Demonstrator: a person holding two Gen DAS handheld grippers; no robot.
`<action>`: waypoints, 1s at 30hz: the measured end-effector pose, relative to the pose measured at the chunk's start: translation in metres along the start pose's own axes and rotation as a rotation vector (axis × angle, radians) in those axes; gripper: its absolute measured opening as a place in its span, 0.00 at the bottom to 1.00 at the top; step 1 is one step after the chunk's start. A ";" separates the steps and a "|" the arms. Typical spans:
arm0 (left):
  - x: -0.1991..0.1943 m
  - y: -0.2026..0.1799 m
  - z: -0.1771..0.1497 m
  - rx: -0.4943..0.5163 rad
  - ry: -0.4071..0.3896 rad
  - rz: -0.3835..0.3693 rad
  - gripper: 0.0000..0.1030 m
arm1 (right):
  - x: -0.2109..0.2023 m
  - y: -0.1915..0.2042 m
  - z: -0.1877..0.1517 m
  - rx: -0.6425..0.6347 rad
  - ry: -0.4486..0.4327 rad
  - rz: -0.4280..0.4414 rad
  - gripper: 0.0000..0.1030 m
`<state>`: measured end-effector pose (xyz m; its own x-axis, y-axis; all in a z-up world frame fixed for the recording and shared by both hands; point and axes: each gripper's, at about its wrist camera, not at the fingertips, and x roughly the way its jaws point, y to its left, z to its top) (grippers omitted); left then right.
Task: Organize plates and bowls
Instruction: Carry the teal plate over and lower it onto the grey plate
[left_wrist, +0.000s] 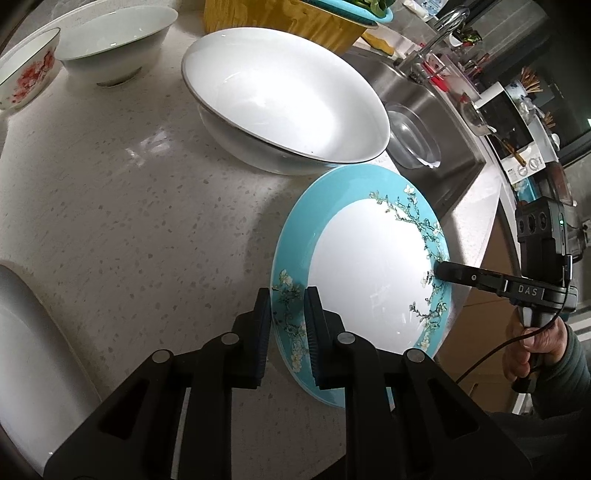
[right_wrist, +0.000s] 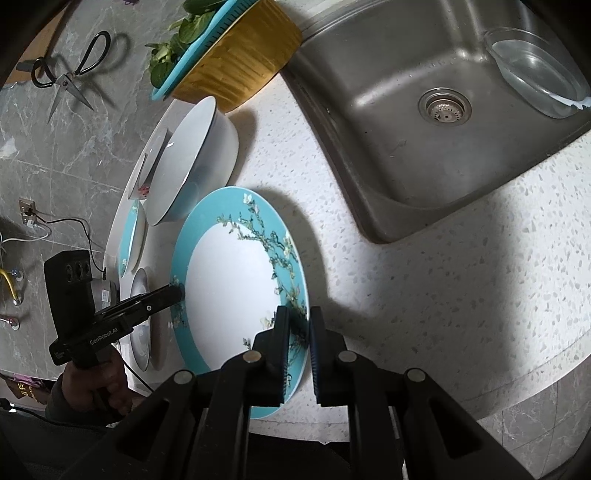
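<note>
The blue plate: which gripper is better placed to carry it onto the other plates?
Left, probably. Both grippers clamp the blue plate's rim, but the left gripper is on the side nearer the stacked plates.

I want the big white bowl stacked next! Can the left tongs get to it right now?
Probably not yet. The left tongs are shut on the rim of the blue flowered plate, and the right tongs grip its other side. The big white bowl sits just beyond, with nothing else between.
</note>
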<state>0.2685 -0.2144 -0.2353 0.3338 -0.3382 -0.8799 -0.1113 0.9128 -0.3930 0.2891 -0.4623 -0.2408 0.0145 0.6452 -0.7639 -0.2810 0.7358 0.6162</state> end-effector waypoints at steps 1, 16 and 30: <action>-0.002 0.001 -0.001 -0.004 -0.001 -0.002 0.15 | 0.000 0.002 0.000 -0.003 0.004 0.001 0.12; -0.048 0.033 -0.028 -0.070 -0.015 0.018 0.15 | 0.005 0.042 0.000 -0.067 0.061 0.023 0.12; -0.107 0.079 -0.064 -0.170 -0.059 0.047 0.15 | 0.026 0.094 0.001 -0.151 0.125 0.054 0.12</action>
<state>0.1641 -0.1202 -0.1889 0.3787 -0.2775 -0.8829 -0.2831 0.8735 -0.3960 0.2637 -0.3763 -0.2031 -0.1209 0.6459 -0.7538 -0.4186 0.6554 0.6287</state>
